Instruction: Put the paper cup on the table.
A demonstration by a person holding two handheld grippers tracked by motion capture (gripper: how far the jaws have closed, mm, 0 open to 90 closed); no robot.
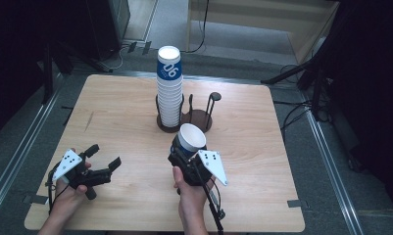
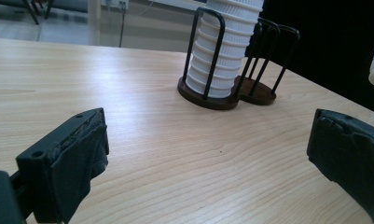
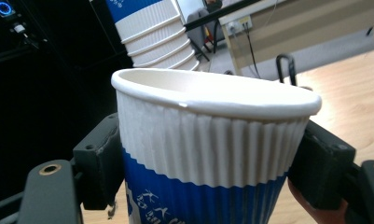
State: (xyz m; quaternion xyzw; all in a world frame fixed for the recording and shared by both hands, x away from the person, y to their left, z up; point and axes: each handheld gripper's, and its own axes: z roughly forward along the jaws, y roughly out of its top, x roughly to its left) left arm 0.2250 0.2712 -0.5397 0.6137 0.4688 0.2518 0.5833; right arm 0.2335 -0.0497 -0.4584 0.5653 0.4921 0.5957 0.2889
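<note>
A single blue-and-white ribbed paper cup (image 1: 191, 138) is pinched by the right claw (image 1: 184, 152), its sides pressed between both pads, mouth tilted up and away from the person. It is held above the light wooden counter (image 1: 125, 122), just in front of the dark wire 2-slot cup holder (image 1: 204, 115), whose left slot carries the tall stack of matching cups (image 1: 169, 88). The empty slot lies straight ahead of the cup. The left claw (image 1: 103, 157) is spread wide, empty, well to the left.
</note>
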